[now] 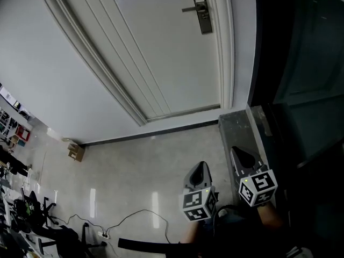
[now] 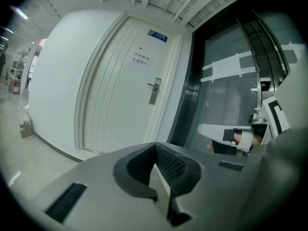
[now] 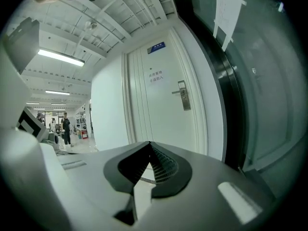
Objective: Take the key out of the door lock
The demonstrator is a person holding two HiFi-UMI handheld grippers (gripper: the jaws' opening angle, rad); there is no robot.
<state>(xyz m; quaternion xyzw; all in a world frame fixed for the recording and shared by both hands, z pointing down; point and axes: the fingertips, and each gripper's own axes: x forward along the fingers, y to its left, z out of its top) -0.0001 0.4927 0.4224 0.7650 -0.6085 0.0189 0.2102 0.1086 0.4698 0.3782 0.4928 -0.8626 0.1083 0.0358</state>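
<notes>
The white door point(image 1: 161, 52) stands shut, a few steps ahead of me. Its metal lock plate point(image 1: 202, 11) with a lever handle sits near the door's right edge; the lock point(image 2: 154, 91) shows small in the left gripper view, and the lock point(image 3: 183, 96) likewise in the right gripper view. No key can be made out at this distance. My left gripper point(image 1: 201, 169) and right gripper point(image 1: 239, 154) hang low, side by side, well short of the door. The left gripper point(image 2: 155, 146) is shut on nothing, and so is the right gripper point(image 3: 150, 146).
A dark glass partition point(image 1: 301, 63) runs along the right, with a stone ledge point(image 1: 242, 128) at its foot. A small cardboard box point(image 1: 76, 152) sits by the wall at left. Cables point(image 1: 123, 222) lie on the floor. People point(image 3: 65, 126) stand far down the hall.
</notes>
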